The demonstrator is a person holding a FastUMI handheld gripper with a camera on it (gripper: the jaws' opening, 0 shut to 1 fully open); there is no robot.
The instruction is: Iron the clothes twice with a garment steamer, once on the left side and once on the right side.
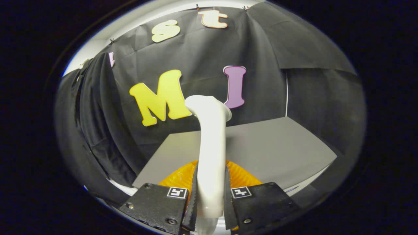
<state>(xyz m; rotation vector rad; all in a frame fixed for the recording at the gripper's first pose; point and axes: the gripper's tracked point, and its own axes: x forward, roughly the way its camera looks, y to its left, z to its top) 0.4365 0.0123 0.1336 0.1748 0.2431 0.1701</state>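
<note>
A white garment steamer stands upright between my fingers, its handle rising from them to a flared head ahead. My gripper is shut on the steamer, with both fingers pressing its handle from either side. A dark garment hangs on the left, beside the booth wall, well apart from the steamer head. The steamer's lower end is hidden below the fingers.
An orange ribbed dish lies just beyond the fingers, behind the steamer handle. It rests on a grey table that stretches ahead and to the right. Black cloth walls close in the back and right.
</note>
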